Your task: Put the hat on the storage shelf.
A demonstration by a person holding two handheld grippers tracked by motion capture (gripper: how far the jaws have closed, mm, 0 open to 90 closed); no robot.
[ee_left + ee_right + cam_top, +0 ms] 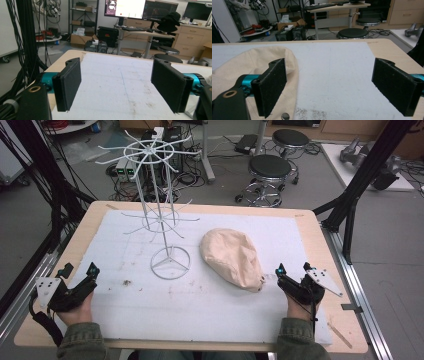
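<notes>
both tongs, left (79, 271) and right (293, 268), rest spread and empty on the worktop (210, 310). one soft, light cream hat (232, 257) lies just left of the right tongs; pinch its near edge.

Hat (232, 257) on mat (210, 305), right of rack (167, 255); right hand-held gripper (292, 270) just beside hat.

No legible text, labels, brands or numbers anywhere.
</notes>
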